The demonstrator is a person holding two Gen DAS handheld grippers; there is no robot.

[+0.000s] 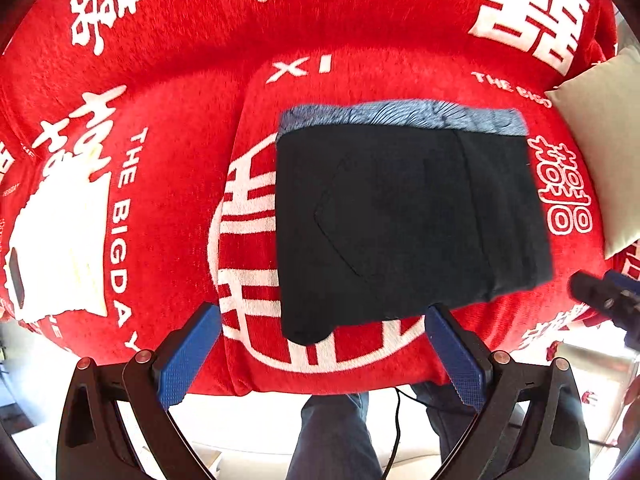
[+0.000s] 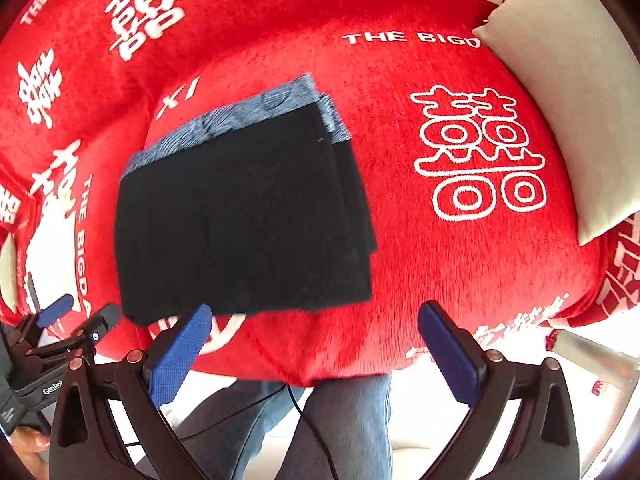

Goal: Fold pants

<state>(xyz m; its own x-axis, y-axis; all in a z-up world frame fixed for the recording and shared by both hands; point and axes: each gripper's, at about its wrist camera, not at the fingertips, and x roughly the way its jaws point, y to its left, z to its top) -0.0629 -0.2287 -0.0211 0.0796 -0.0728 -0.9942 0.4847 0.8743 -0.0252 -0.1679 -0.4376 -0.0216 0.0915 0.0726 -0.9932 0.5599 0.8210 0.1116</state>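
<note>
Dark pants (image 1: 404, 216) lie folded into a compact rectangle on a red blanket (image 1: 180, 100), with a blue-grey patterned lining strip along the far edge. They also show in the right wrist view (image 2: 244, 220). My left gripper (image 1: 324, 356) is open and empty, hovering just in front of the pants' near edge. My right gripper (image 2: 316, 356) is open and empty, in front of the pants and a little right of them. The left gripper also shows at the lower left of the right wrist view (image 2: 76, 320), and the right gripper at the right edge of the left wrist view (image 1: 604, 300).
The red blanket with white lettering covers a sofa. A beige cushion (image 2: 568, 92) leans at the right. A white patch (image 1: 60, 248) lies on the blanket at the left. The person's jeans-clad legs (image 2: 344, 432) and a black cable (image 2: 296, 404) are below the sofa's front edge.
</note>
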